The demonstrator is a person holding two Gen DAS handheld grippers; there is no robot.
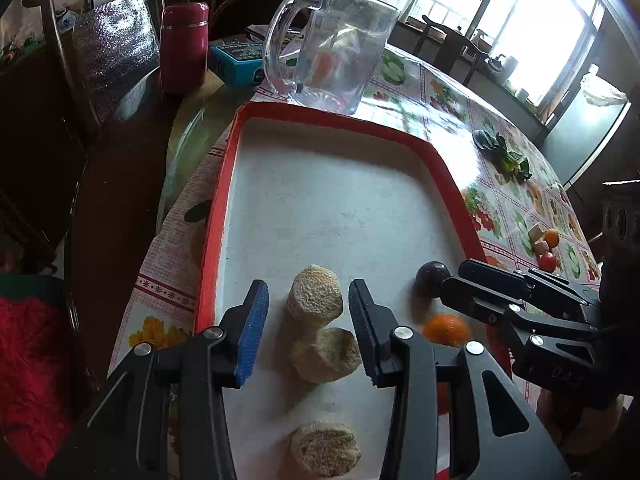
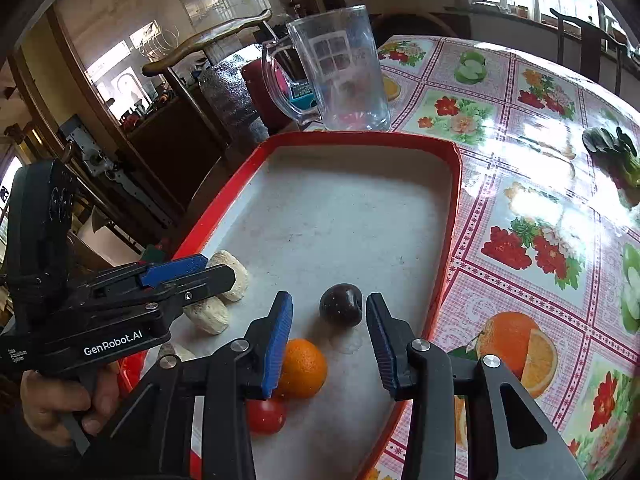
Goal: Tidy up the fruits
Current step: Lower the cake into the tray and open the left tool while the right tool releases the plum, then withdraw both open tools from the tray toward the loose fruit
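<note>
Red-rimmed tray (image 1: 440, 160) sits on the counter (image 2: 540, 200) w/ its fruit-print cloth; inside it, near end, lie 3 beige rough chunks (image 1: 315, 295), 1 dark plum (image 2: 341, 305), 1 orange (image 2: 302, 368) & 1 small tomato (image 2: 266, 415). Left gripper (image 1: 308, 320) hovers low over the tray, fingers spread wide, nothing pinched; the farthest chunk sits btwn the blue pads, apart from both, the 2nd chunk just behind it, touching it. Right gripper (image 2: 328, 332) hangs over the tray's right side, fingers likewise spread & pinching nothing; plum lies btwn the tips, not touched; orange is just beside the left pad, tomato touching the orange, nearer the camera. The 2 grippers are close, side by side; a hand (image 2: 52, 404) shows on the left one's handle. Beyond the tray's far rim stands a clear glass mug (image 1: 340, 48), w/ a dark red flask (image 1: 184, 46) & a teal box (image 1: 236, 62) off to its left; leafy greens (image 1: 504, 156) lie well apart on the cloth, also a few more small fruit pieces (image 1: 544, 244) near the counter's right edge.
</note>
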